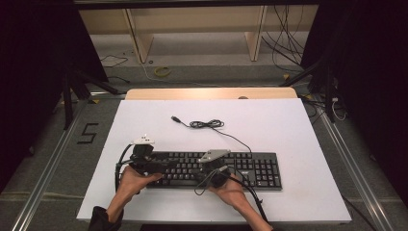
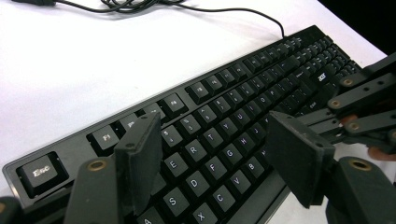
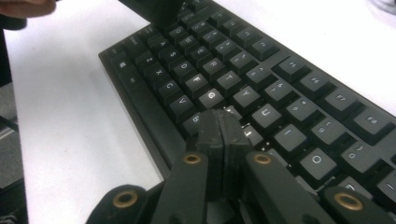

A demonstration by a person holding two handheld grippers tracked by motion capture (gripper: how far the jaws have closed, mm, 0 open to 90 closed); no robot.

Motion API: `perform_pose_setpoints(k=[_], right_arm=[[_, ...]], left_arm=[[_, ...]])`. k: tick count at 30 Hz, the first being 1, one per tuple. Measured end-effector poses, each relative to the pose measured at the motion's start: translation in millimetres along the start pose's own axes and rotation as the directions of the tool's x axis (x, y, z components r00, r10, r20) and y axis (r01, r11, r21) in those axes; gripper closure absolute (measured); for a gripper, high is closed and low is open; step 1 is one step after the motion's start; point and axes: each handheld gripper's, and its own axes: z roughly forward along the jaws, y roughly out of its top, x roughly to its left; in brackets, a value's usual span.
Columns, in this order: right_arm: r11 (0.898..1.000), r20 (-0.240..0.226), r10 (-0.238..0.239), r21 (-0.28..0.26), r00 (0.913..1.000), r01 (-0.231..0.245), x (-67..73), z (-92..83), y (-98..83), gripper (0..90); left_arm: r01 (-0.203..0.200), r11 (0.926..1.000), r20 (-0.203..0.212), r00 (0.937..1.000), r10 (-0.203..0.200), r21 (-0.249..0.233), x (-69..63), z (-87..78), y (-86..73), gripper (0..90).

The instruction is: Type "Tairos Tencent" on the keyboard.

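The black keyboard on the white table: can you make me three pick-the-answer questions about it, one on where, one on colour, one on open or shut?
1. Where does the black computer keyboard lie?
A. on the white table top
B. on the grey floor
C. on a wooden shelf

2. What colour is the keyboard's thin cable?
A. red
B. black
C. white

3. How do the right hand-held gripper's jaws stand?
A. wide apart
B. clamped on a pen
C. shut together

Answers:
1. A: the high view shows the keyboard flat on the white top.
2. B: a black cord runs from its back edge to a loose coil.
3. C: the right gripper view shows both pads pressed together over the keys.
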Motion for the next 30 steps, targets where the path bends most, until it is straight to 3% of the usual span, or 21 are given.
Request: perform_pose_setpoints(k=[6,18,23,30], right_arm=[[1.000,0.004,0.000,0.011,1.0000,-0.001,-0.1,4.7,0.1,90.0],[1.000,0.004,-0.001,0.023,1.0000,0.001,-0.3,11.2,-1.2,90.0],[0.999,0.017,-0.023,0.034,0.9996,0.023,2.2,13.9,-2.2,90.0],[1.000,0.004,0.023,0.008,0.9997,-0.023,0.1,6.7,-0.1,88.3]], left_arm=[[0.000,0.9997,0.008,1.0000,0.000,-0.025,-1.0,-2.5,-1.9,35.4],[0.002,0.9995,0.016,0.9999,-0.002,-0.032,-1.8,-4.1,-3.3,34.7],[0.000,0.9994,0.013,0.9999,0.000,-0.034,-1.2,-4.5,-3.1,34.9],[-0.006,0.9995,0.006,1.0000,0.006,-0.030,0.6,-3.8,-3.2,35.2]])
